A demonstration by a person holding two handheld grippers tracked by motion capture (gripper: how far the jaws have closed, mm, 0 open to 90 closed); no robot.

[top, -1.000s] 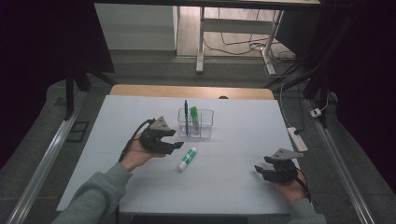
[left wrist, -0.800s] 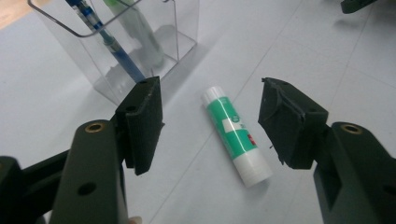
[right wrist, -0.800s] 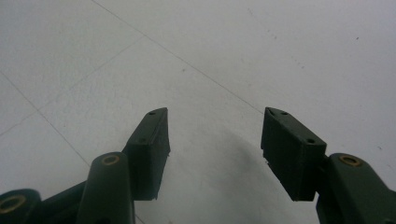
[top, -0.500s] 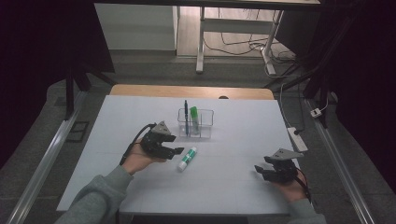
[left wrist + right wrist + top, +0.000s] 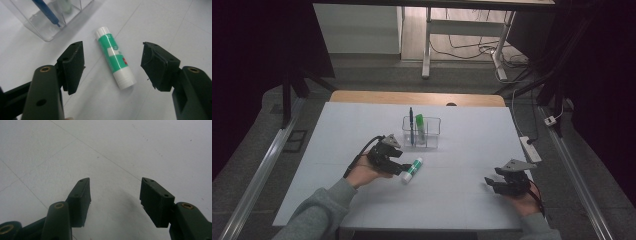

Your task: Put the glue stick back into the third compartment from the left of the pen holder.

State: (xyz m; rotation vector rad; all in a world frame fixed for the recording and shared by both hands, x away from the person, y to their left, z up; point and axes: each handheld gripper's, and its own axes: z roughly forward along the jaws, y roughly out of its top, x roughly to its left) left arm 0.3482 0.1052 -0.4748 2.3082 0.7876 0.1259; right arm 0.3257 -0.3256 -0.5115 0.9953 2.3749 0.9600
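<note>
A green and white glue stick point(image 5: 411, 169) point(image 5: 115, 59) lies flat on the white table point(image 5: 462, 150), just in front of a clear plastic holder point(image 5: 421, 133) point(image 5: 50, 22). A blue pen point(image 5: 411, 126) point(image 5: 46, 11) and a green stick point(image 5: 419, 125) stand in that holder. My left gripper point(image 5: 399, 167) point(image 5: 112, 65) hovers low over the glue stick; its jaws have just been opening and now stand open on either side of the stick without touching it. My right gripper point(image 5: 494, 184) point(image 5: 115, 200) rests open over bare table at the right, nothing between its jaws.
A power strip point(image 5: 530, 148) lies at the table's right edge. A wooden strip point(image 5: 417, 98) runs along the far edge. Table legs and cables point(image 5: 462, 50) stand on the floor beyond.
My left gripper has slid a little toward the near side and right, down onto the glue stick, and its jaws have widened. The right gripper has stayed put.
</note>
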